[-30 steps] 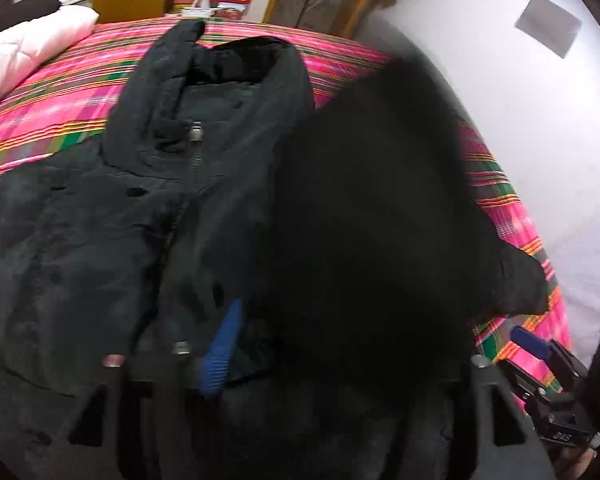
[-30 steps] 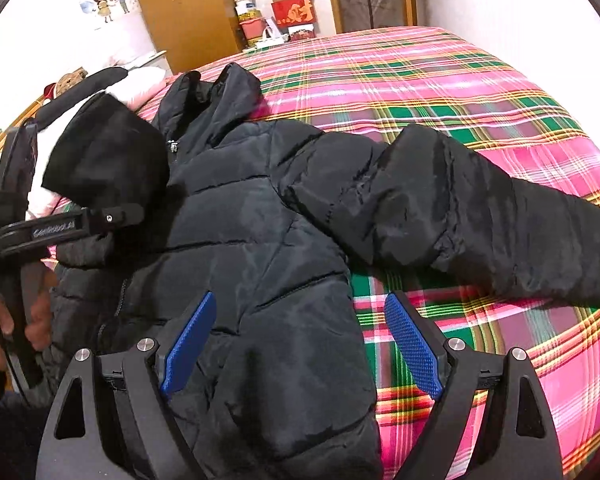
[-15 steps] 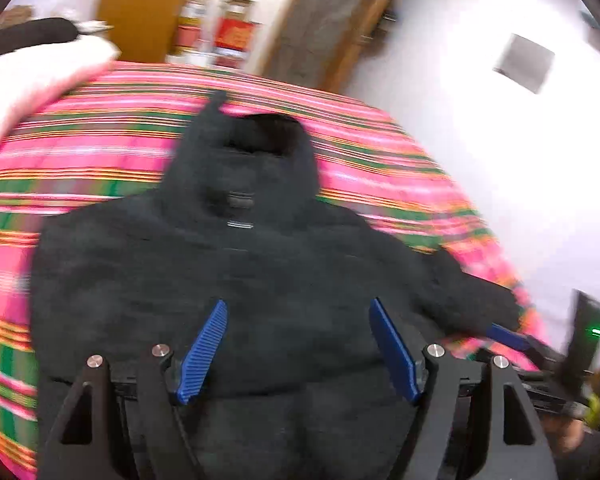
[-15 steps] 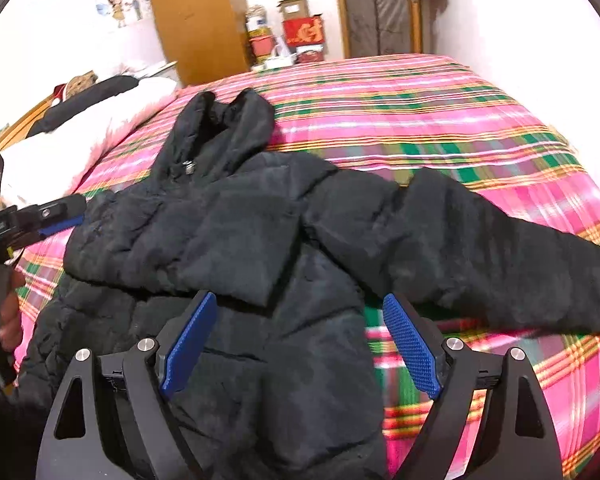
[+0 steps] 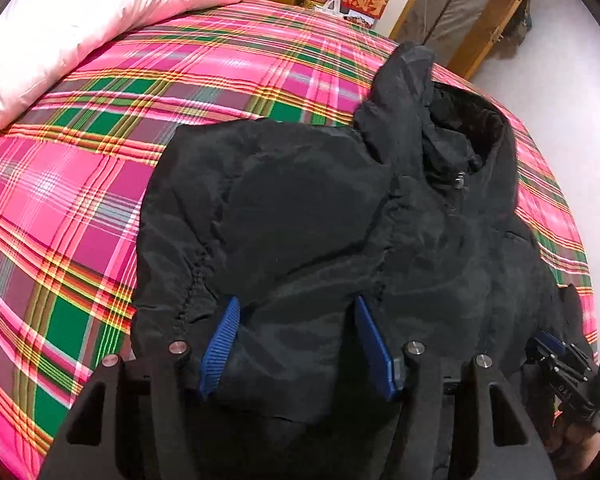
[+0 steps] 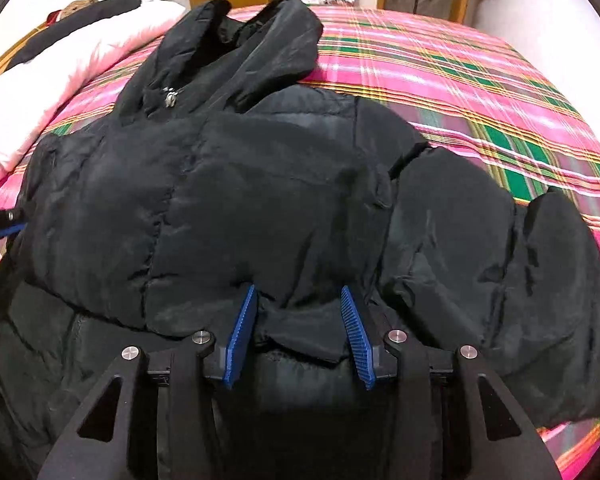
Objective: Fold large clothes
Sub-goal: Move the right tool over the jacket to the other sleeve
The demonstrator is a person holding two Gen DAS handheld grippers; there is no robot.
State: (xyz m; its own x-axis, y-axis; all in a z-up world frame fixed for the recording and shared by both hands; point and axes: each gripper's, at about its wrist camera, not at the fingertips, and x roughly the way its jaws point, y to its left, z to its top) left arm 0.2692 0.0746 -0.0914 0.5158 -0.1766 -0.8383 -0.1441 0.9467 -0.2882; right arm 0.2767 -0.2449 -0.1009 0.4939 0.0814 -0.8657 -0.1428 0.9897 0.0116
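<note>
Two pairs of blue ribbed pads stand spread, neither clamped on anything. The left gripper (image 5: pixel 298 344) hangs low over the folded-in sleeve (image 5: pixel 284 216), its jaws apart with a hump of black fabric rising between them; whether the pads touch the cloth I cannot tell. The right gripper (image 6: pixel 300 334) sits the same way, jaws apart over a bulge near the middle of the chest, with the other sleeve (image 6: pixel 500 276) lying off to its right side.

Both belong to a black padded jacket (image 6: pixel 228 184), which lies front up on the plaid bedspread (image 5: pixel 80 184), hood (image 6: pixel 252 40) toward the far end of the bed and zipper pull (image 6: pixel 171 98) at the collar. One sleeve is already laid across the chest; the other is only partly drawn in and bunched beside the body. A white pillow (image 5: pixel 84 12) rests at the bed's corner, well apart from the jacket.

By its look the jacket is soft, thick and springy, light for its bulk, with a smooth shell that will likely slide between the pads. A shallow pinch on a puffed panel would probably slip off. Better holds would be a seam, the cuff of the loose sleeve, or the hem, taken deep so that the filling is squeezed. Folds will tend to spring open unless pressed down.
</note>
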